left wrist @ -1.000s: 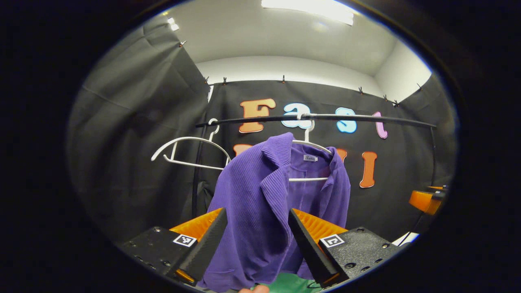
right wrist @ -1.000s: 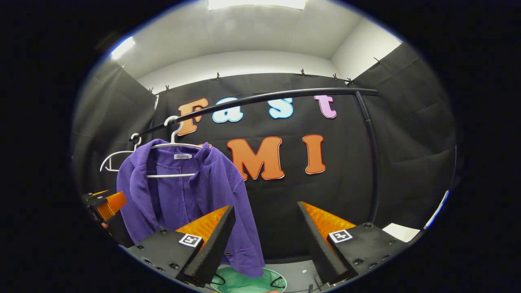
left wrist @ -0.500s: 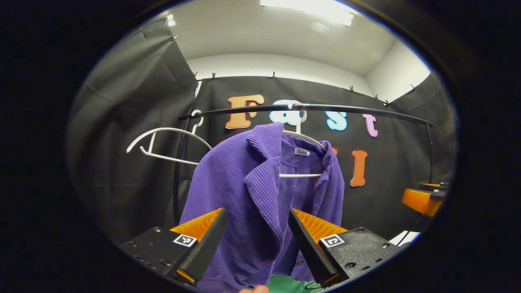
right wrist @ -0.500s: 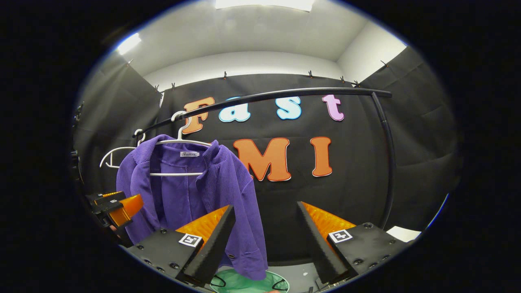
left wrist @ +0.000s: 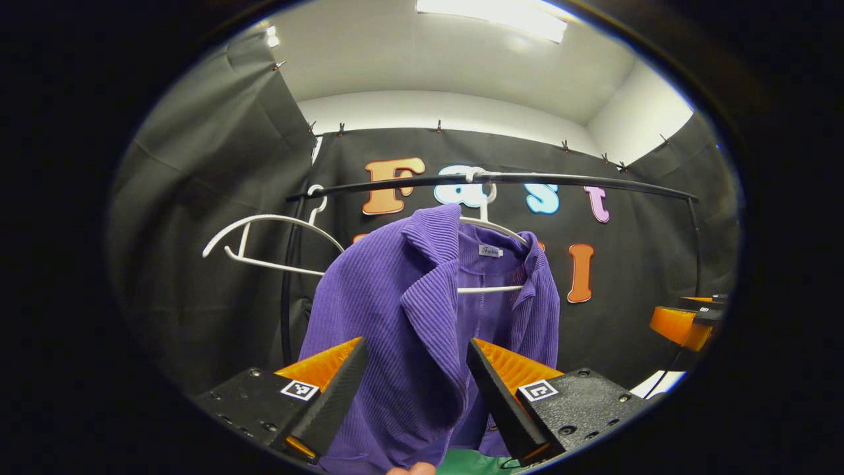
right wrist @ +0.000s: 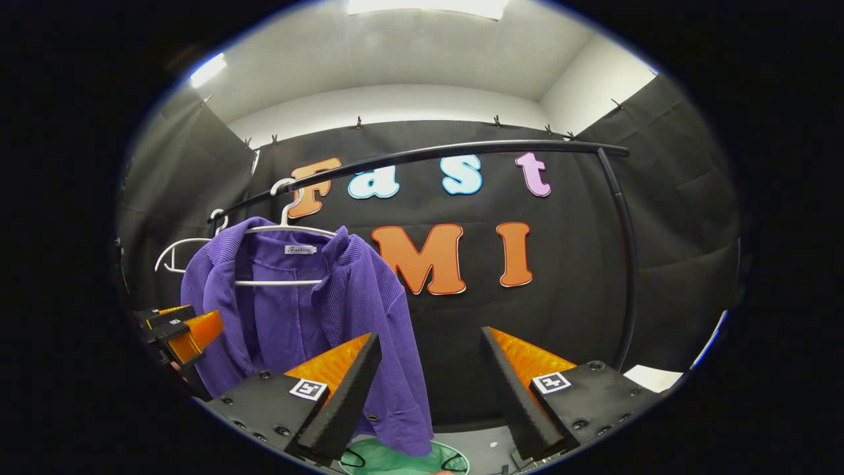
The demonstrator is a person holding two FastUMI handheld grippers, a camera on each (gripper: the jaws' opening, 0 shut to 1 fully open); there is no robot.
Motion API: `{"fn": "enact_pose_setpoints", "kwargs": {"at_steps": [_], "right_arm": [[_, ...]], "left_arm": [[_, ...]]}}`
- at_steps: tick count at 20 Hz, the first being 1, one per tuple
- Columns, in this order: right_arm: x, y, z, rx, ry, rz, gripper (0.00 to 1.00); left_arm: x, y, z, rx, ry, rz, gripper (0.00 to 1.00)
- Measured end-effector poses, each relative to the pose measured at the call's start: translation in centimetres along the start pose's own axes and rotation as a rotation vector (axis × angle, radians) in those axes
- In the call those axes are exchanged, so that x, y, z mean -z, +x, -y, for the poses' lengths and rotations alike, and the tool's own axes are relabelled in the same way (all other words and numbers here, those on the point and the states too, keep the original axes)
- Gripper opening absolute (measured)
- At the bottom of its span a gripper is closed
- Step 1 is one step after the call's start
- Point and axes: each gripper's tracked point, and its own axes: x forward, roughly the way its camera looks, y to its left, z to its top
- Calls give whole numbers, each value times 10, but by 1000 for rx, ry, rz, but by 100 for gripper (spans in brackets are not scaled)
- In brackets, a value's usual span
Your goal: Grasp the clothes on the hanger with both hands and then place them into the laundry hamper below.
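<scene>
Black cloth walls [right wrist: 672, 198] clipped up around me, white ceiling [left wrist: 422, 59] with bright light panel [left wrist: 491, 16], black rail [right wrist: 461, 153] across.

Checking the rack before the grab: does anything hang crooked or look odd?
The purple jacket sits lopsided on its white hanger, one lapel riding higher. The empty hanger beside it tilts.
</scene>
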Motion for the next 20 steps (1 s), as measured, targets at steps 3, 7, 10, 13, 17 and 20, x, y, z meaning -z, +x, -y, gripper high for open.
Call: {"fn": "enact_pose_setpoints", "kwargs": {"at_steps": [3, 7, 10, 13, 17, 20], "right_arm": [[3, -1, -2, -1, 4, -10, 97], [2, -1, -2, 1, -5, -9, 89], [2, -2, -6, -7, -14, -10, 89], [-1, 0, -12, -18, -29, 2, 89], [11, 14, -32, -54, -81, 8, 89], [8, 32, -55, -101, -43, 14, 96]], "left_arm": [[2, -1, -6, -9, -9, -10, 96], [1, -3, -15, -27, -15, -12, 99], [0, -8, -24, -42, -14, -3, 95], [-3, -11, -33, -60, -34, 11, 95], [-2, -14, -45, -75, -122, 13, 92], [-4, -19, -61, -91, -136, 19, 95]]}}
